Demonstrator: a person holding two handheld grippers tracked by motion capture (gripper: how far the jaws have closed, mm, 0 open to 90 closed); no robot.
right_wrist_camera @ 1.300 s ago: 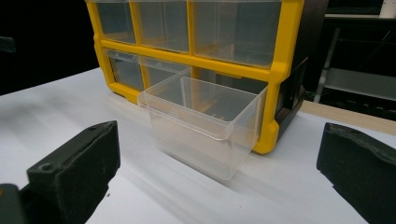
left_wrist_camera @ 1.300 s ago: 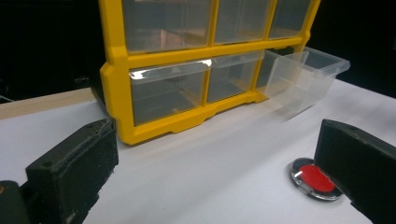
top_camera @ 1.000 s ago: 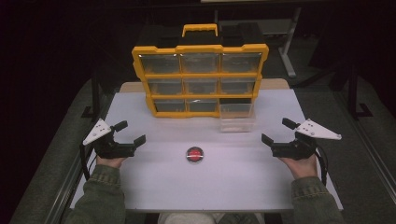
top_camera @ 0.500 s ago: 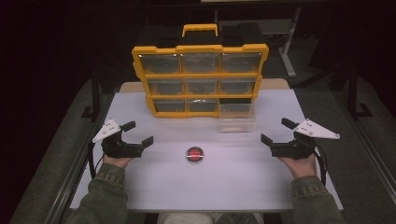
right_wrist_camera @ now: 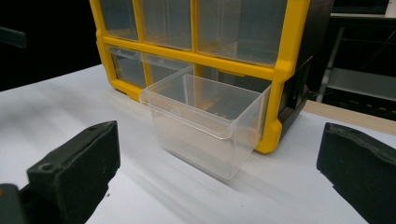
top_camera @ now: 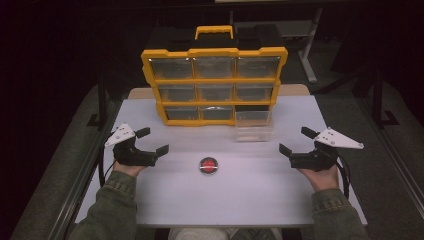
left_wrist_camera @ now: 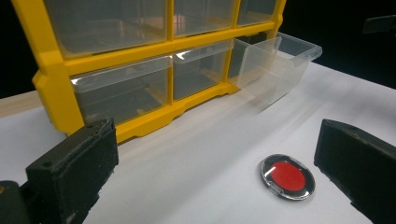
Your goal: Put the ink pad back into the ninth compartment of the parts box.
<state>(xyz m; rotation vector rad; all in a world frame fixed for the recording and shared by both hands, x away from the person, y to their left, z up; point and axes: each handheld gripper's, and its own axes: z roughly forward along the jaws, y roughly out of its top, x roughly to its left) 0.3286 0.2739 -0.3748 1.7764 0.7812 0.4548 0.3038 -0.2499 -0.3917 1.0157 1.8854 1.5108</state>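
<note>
The left gripper point(top_camera: 148, 141) hovers low over the table point(top_camera: 250, 200), jaws spread wide and holding nothing, angled toward the red disc point(top_camera: 209, 165) lying just to its right. The right gripper point(top_camera: 297, 141) mirrors it, likewise spread and empty, aimed at the pulled-out drawer point(top_camera: 255, 130) of the yellow cabinet point(top_camera: 150, 75); the disc is perhaps a capped tin.

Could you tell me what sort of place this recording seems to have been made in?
Probably a workshop or lab bench set up for recording. A white table holds a yellow parts organiser with clear drawers, one clear drawer pulled out. Beyond it the room is dark, with a metal stand behind.
</note>
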